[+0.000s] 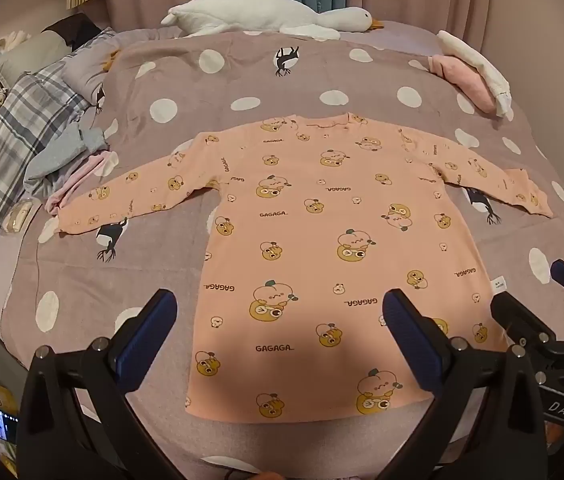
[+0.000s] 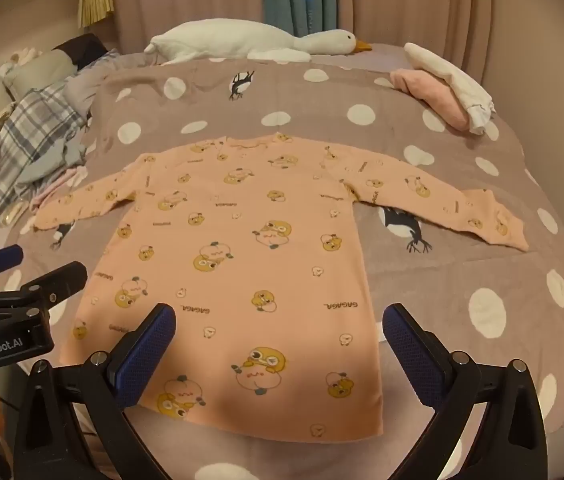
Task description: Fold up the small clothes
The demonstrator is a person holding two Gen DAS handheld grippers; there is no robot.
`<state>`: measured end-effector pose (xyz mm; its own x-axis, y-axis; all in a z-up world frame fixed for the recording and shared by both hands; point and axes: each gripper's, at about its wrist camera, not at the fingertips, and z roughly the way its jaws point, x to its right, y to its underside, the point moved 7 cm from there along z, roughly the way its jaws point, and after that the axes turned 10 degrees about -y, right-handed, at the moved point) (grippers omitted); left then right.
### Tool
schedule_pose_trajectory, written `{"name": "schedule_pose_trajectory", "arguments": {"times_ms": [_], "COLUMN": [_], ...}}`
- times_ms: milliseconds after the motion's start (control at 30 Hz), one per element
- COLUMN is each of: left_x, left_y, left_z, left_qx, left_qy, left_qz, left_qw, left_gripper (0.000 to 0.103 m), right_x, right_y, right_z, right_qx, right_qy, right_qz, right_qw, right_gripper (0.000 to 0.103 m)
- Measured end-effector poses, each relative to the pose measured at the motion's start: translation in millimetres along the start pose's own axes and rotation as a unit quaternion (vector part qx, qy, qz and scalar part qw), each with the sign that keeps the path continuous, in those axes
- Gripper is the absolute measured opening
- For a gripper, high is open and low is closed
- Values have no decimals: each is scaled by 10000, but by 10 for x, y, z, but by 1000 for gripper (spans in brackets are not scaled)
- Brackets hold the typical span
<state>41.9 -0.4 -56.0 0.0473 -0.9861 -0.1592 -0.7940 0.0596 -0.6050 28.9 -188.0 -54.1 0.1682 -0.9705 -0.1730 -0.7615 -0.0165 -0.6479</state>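
Peach long-sleeved top (image 1: 321, 240) spread flat at the centre of the frame on the dotted bedspread (image 1: 202, 92), neck toward the top of the picture, hem toward the bottom, both sleeves stretched out to left and right. No fold made yet: judged to be the very start, with the garment laid out and ready.

Left gripper (image 1: 278, 320) low in its own view, jaws spread wide and empty, hanging over the lower part of the top. Right gripper (image 2: 278, 332) likewise wide apart with nothing between the jaws, above the hem in its view, and visible too at the lower right edge of the left view.

Probably next: pinching one sleeve near its cuff and bringing it across the body, which calls for lowering onto thin cloth without catching the bedspread beneath.

Folded pink and white clothes (image 1: 469, 76) at upper right; plush goose (image 1: 266, 16) along the top.
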Motion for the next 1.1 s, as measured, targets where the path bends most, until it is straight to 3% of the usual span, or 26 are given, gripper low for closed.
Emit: {"name": "schedule_pose_trajectory", "arguments": {"times_ms": [1100], "left_x": [-32], "left_y": [-51], "left_z": [-73], "left_qx": [186], "left_qy": [-128], "left_qz": [68], "left_qw": [9997], "left_gripper": [103], "right_x": [10], "right_y": [-44], "right_z": [-77], "right_qx": [96], "right_qy": [-35], "right_qz": [-9], "right_qw": [9999], "right_gripper": [102]}}
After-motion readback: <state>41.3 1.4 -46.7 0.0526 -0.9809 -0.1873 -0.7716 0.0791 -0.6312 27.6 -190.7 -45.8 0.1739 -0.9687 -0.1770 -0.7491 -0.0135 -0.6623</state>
